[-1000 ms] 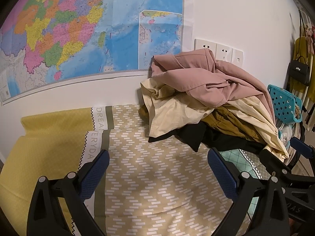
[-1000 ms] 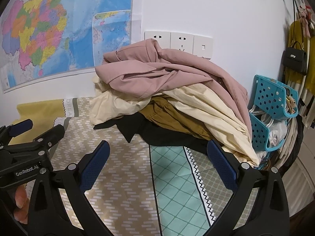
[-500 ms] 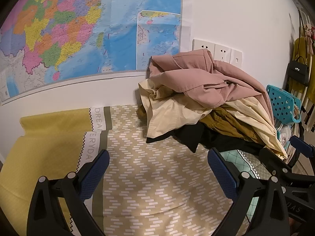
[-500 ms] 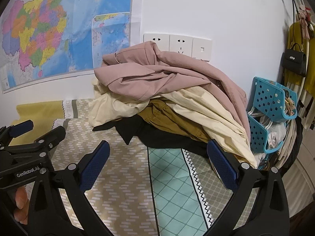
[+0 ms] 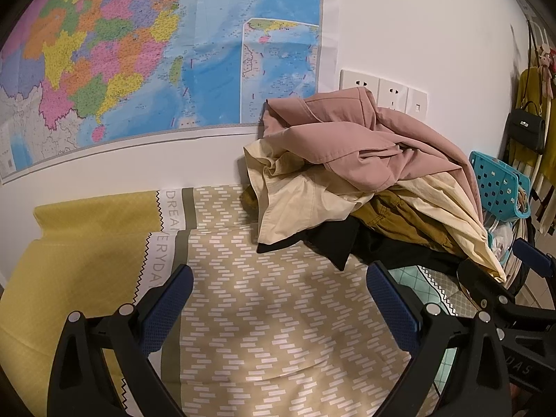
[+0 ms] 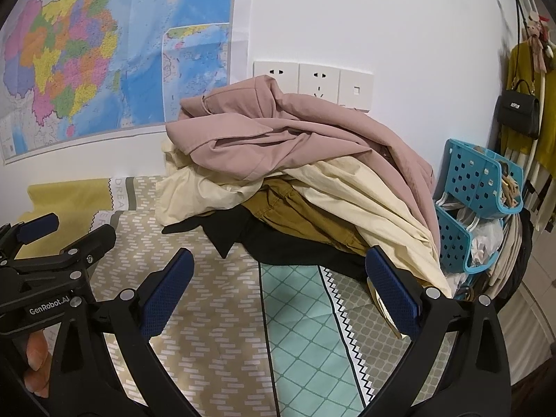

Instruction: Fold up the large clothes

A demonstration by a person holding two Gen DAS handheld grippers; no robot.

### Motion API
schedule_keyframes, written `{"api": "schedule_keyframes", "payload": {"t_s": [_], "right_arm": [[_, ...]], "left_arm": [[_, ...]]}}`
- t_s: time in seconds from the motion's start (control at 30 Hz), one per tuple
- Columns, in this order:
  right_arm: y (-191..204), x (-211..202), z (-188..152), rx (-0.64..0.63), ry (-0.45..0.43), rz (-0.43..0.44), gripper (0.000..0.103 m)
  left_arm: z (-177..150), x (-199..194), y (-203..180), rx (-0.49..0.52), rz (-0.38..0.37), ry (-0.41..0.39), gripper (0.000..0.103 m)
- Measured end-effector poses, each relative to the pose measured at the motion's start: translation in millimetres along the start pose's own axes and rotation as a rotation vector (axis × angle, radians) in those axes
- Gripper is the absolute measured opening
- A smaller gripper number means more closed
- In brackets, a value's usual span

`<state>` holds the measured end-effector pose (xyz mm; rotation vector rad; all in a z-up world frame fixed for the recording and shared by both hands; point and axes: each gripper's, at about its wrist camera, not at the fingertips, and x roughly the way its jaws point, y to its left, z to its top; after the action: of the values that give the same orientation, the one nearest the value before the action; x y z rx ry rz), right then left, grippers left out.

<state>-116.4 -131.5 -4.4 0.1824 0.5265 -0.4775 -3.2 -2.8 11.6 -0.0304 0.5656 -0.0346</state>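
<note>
A heap of large clothes lies against the wall on the patterned bed cover [image 5: 271, 299]. A pink garment [image 5: 354, 139] [image 6: 278, 139] is on top, over a cream one [image 5: 305, 201] [image 6: 365, 201], a mustard one [image 6: 299, 215] and a black one [image 5: 340, 243] [image 6: 278, 246]. My left gripper [image 5: 278, 309] is open and empty, short of the heap. My right gripper [image 6: 278, 292] is open and empty, near the heap's front edge. The left gripper also shows at the left edge of the right wrist view [image 6: 59, 243], and the right gripper at the right edge of the left wrist view [image 5: 504, 278].
A large map [image 5: 156, 52] hangs on the white wall, with wall sockets [image 6: 312, 80] behind the heap. Blue perforated baskets [image 6: 479, 194] stand right of the heap. A black handbag [image 6: 517, 111] and hung clothes are at the far right.
Both grippers have shifted slightly; the heap sits a little further left in both views. Both stay open and empty.
</note>
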Motion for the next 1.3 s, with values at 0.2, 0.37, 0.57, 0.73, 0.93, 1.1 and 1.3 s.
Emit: {"api": "schedule_keyframes", "payload": {"t_s": [0.2,0.37,0.57,0.73,0.93,1.1,1.3], "right_arm": [[-0.3,-0.1,0.7,-0.001,0.005,-0.001,0.098],[-0.9,-0.1,0.9,-0.003,0.002,-0.002,0.098],[-0.6,0.3,0.6,-0.002,0.002,-0.004,0.098],[-2.1,1.1,1.5,-0.003,0.004,-0.006,0.098],[-4.4,5.2,4.9,-0.017,0.007,-0.001,0.098],[-5.7,8.0,6.9,-0.029,0.003,0.011,0.098],[-14.8,19.1,24.8,-0.063,-0.014,0.039,0.098]], "left_arm": [[-0.2,0.6,-0.1,-0.001,-0.002,0.003,0.096],[-1.3,2.3,0.2,0.002,-0.002,0.007,0.096],[-1.9,4.8,-0.8,0.002,-0.004,0.012,0.096],[-1.0,5.8,-1.4,0.002,-0.008,0.015,0.096],[-0.4,8.8,-1.5,0.002,-0.011,0.023,0.096],[3.3,15.7,-0.8,-0.001,-0.021,0.036,0.096],[20.8,33.7,-2.4,-0.002,-0.057,0.046,0.096]]}}
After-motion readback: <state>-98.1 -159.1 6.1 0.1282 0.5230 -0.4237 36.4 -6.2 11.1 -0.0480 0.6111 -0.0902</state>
